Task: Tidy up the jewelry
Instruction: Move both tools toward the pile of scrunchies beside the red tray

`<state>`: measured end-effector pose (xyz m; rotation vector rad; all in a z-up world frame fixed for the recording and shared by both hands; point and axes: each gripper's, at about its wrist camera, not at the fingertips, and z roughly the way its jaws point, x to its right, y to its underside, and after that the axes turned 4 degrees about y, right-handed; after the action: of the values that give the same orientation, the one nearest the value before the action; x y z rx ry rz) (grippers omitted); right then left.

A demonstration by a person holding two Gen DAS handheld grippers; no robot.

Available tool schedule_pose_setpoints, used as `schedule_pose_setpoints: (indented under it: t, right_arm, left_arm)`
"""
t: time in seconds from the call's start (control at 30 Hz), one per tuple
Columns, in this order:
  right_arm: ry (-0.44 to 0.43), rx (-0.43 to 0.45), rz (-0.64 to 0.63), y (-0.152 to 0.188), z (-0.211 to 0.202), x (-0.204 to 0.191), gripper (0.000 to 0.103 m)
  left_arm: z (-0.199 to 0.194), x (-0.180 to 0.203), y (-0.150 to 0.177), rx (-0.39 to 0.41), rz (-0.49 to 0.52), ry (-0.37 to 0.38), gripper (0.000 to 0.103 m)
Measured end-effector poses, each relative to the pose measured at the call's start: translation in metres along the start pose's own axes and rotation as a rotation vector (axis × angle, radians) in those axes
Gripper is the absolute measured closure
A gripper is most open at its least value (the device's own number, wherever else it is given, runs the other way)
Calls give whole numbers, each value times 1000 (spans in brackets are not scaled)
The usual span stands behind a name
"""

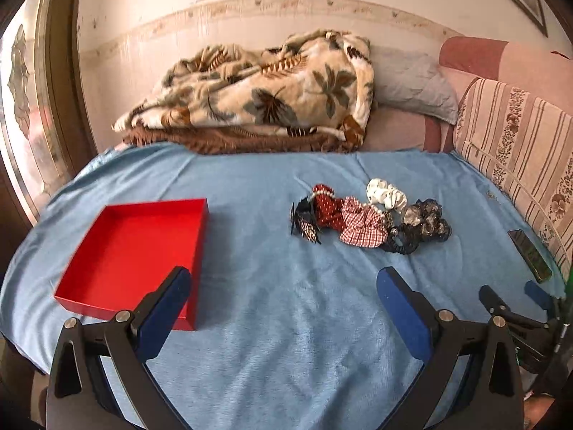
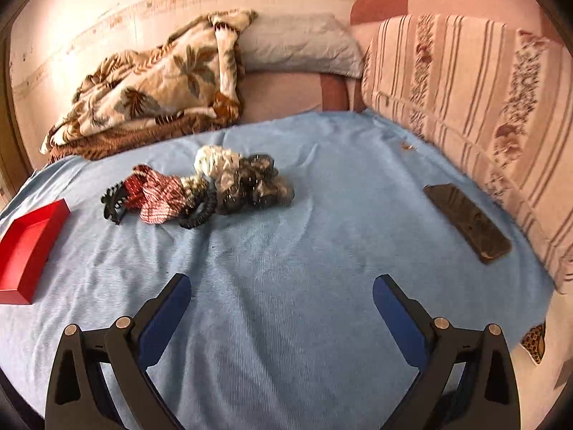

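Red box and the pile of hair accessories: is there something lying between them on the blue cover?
Nothing visible does. Between the pile of hair accessories and the red box lies only bare blue cover. The phone lies far off on the other side, near the striped cushion. Both grippers are open, holding nothing.

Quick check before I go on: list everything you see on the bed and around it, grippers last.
red box: one, red, open and empty, left part of the blue sheet
hair accessories: one pile, scrunchies in red, checked, white, dark, plus a black claw clip, centre of sheet, right of box
phone: one, black, right edge of sheet
leaf blanket: one, cream and brown, folded at the back
pillow: one, grey, back right
striped cushion: one, pink, right
left gripper: open, over the sheet
right gripper: open, over the sheet
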<state>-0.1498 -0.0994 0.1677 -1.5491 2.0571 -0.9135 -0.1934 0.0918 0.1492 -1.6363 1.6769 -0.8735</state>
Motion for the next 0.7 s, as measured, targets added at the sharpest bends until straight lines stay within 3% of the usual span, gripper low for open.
schedule_pose_setpoints:
  t: [0.17,0.33,0.7]
  right_arm:
    - [24,40,-19,-2,-24,-1,0]
    - [2,23,-25,-4,-35,-4,0]
    - [68,297,-34,-17,-117,0,0]
  left_arm:
    - [-13,3,2,12,21,6,0]
    - [-26,3,2,25,22,17,0]
    - [-78,2,-6,130,1,16,0]
